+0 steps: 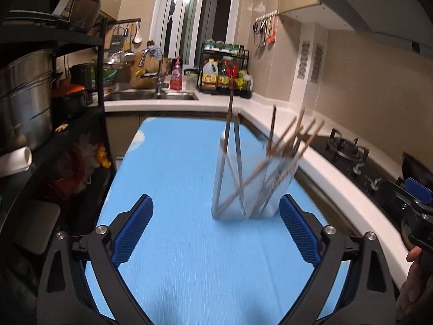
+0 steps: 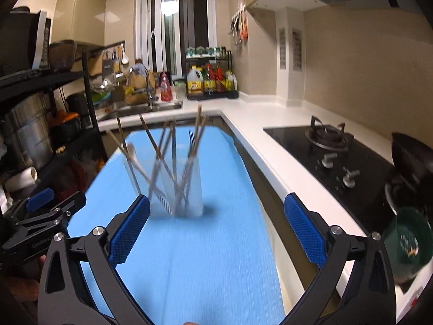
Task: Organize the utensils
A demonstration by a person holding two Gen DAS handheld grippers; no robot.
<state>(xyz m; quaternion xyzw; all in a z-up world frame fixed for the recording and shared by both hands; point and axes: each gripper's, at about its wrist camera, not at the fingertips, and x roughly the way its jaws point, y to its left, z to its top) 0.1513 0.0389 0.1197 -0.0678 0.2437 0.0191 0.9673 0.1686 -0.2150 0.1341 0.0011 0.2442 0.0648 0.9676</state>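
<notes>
At lower centre of both wrist views, the left gripper (image 1: pixel 215 227) and right gripper (image 2: pixel 216 227) hold their fingers spread wide and empty, likely readied to approach. The clear holder (image 1: pixel 245 187) of chopsticks (image 1: pixel 295 140) stands right of centre on the blue surface (image 1: pixel 176 178). Shelving (image 1: pixel 40 94) fills the left edge; sink (image 1: pixel 151 96) behind, stove (image 2: pixel 327 138) at right

Utensils (image 1: pixel 273 151) stand in a holder (image 1: pixel 243 189) on the table (image 1: pixel 176 162), stove (image 1: pixel 349 151) to its right.
</notes>
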